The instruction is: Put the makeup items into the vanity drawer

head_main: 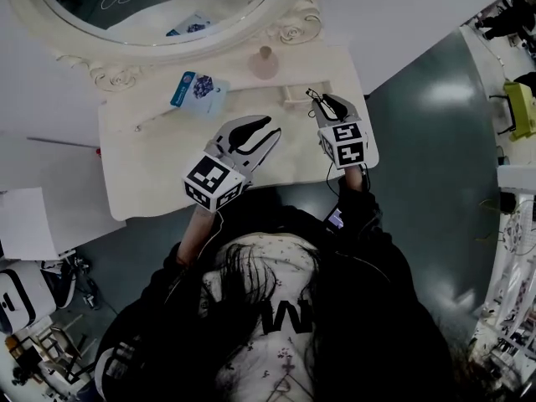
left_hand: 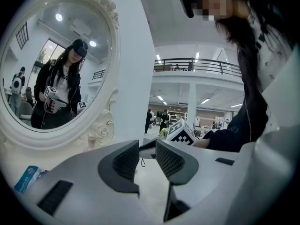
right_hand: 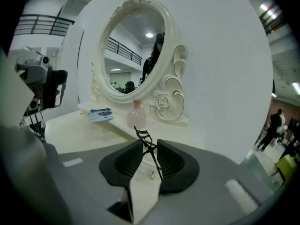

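Right gripper (right_hand: 150,145) fingers clamp the eyelash curler (right_hand: 143,136), its long axis jutting toward the mirror (right_hand: 136,50) above the vanity surface (head_main: 167,174). Left gripper (left_hand: 147,150) fingers gape empty alongside. No drawer shows.

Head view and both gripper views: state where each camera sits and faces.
Head view: on the person's head, looking down on the vanity top; shows hair, forearms, left gripper, right gripper.
Left gripper view: on that gripper, facing the mirror; shows its open jaws, the person's torso.
Right gripper view: on that gripper, facing the mirror; jaws grip an eyelash curler.
Shared: both gripper views show mirror, blue packet.
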`<action>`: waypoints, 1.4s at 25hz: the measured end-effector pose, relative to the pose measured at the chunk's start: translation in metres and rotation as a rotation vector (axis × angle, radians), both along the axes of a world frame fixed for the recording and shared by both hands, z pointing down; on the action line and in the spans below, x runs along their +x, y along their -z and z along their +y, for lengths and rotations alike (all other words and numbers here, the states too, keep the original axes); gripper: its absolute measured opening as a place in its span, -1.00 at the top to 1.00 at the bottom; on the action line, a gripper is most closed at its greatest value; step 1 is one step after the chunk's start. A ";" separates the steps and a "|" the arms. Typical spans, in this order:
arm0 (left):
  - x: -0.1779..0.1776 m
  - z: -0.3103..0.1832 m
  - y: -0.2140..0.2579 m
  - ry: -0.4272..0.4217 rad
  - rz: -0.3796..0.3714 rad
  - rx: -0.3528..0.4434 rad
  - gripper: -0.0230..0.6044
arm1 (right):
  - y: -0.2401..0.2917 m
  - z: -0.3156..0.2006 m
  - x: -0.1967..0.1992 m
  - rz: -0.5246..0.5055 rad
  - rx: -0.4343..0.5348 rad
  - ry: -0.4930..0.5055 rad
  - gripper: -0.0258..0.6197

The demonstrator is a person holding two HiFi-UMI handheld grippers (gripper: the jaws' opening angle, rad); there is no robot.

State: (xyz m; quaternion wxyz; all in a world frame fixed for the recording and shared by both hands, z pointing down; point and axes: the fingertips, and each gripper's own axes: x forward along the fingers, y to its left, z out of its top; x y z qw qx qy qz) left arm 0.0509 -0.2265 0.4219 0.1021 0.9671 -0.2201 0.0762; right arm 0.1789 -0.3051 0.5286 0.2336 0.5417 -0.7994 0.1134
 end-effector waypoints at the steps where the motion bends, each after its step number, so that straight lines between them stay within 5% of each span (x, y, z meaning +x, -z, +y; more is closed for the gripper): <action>1: -0.004 -0.003 -0.002 -0.005 0.003 -0.009 0.58 | -0.001 -0.006 -0.005 0.034 0.010 0.021 0.60; 5: -0.017 -0.013 -0.010 -0.020 0.013 -0.032 0.58 | -0.012 -0.022 -0.022 0.215 0.038 0.134 0.60; 11: -0.030 -0.024 -0.012 -0.014 0.028 -0.045 0.58 | -0.021 -0.039 -0.029 0.303 0.050 0.173 0.60; 18: -0.030 -0.031 -0.018 0.014 0.036 -0.075 0.58 | -0.038 -0.053 -0.029 0.517 0.086 0.353 0.60; 29: -0.016 -0.037 -0.018 0.071 0.029 -0.087 0.58 | -0.066 -0.041 -0.028 0.512 0.041 0.500 0.59; 35: -0.005 -0.038 -0.017 0.084 0.020 -0.082 0.58 | -0.056 -0.041 -0.023 0.510 0.099 0.514 0.59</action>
